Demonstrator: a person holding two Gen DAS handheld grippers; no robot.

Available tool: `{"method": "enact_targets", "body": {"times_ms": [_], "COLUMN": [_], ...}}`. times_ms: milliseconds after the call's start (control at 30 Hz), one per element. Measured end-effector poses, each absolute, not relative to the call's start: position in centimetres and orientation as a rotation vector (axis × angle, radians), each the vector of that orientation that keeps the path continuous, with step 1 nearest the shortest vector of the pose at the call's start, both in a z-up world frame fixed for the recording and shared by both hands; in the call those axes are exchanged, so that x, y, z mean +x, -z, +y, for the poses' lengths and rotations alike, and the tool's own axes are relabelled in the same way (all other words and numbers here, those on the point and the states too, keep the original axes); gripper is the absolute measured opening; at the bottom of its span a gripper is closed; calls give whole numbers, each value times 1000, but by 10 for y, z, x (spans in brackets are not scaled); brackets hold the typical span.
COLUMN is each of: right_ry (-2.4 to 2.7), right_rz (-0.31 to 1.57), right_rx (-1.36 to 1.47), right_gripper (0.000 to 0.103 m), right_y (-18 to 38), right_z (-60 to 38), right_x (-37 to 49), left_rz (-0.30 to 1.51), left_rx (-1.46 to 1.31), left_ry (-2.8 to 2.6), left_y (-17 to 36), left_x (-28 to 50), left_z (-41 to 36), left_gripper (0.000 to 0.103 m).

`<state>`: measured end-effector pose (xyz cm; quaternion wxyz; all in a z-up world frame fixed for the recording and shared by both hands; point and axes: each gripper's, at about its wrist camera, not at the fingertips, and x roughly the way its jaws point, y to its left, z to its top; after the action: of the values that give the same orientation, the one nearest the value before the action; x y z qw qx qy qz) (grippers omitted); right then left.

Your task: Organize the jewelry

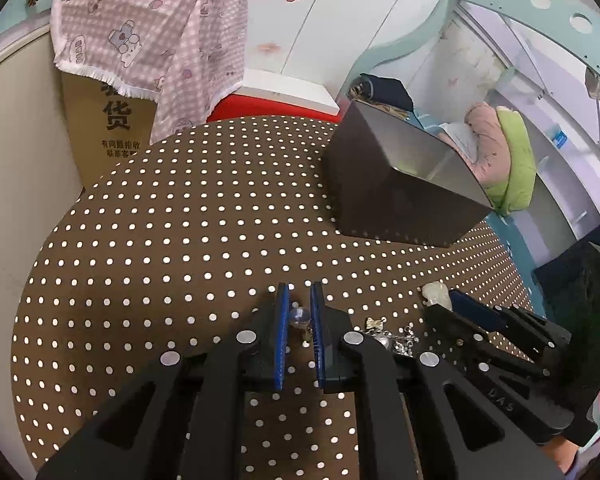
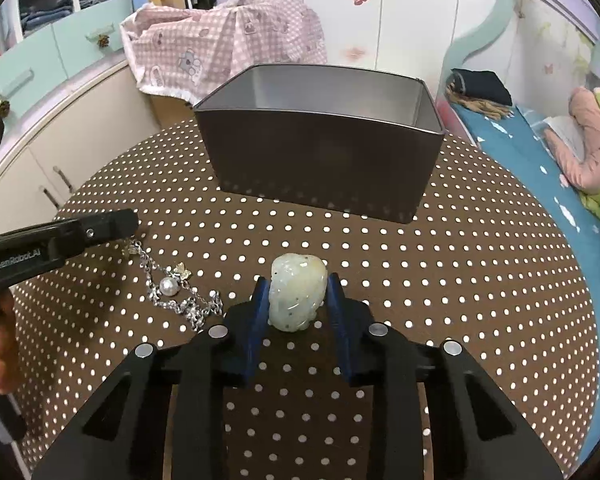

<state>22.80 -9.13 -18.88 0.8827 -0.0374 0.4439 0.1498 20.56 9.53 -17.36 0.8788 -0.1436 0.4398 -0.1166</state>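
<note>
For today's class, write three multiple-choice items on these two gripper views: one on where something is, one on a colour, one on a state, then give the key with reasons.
1. Where is the pale stone?
A. inside the tin
B. between the right gripper's fingers
C. on the bed

2. What colour are the dots on the tablecloth?
A. white
B. red
C. green

3. What state is the metal tin in?
A. shut with a lid
B. lying on its side
C. open-topped and upright

Key: 1 B, the right gripper has a blue finger on each side of the stone. 2 A, white dots cover the brown cloth. 3 C, the tin's bare inner walls show from above, with no lid on it.
</note>
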Motion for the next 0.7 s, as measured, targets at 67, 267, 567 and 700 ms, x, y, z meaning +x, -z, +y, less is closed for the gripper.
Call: {"method": "enact_targets", "body": {"times_ms": [67, 267, 567, 700], "right_ry": [-313, -305, -306, -308], "right_rz": [922, 920, 929, 933], "right_rx": [-71, -39, 11, 13], "right_gripper": [29, 29, 29, 29], "right_y": [189, 189, 188, 188], "right_z": [-95, -110, -124, -125], "right_x": [226, 222, 223, 222], "left_rz": [911, 895, 917, 934], "left_rx": [-320, -380, -471, -467], "left_ry": [249, 258, 259, 245], "left_y": [173, 170, 175, 178], "left_x": [206, 206, 208, 211], "left_z": [99, 116, 126, 129], "left_gripper": [10, 10, 43, 41]}}
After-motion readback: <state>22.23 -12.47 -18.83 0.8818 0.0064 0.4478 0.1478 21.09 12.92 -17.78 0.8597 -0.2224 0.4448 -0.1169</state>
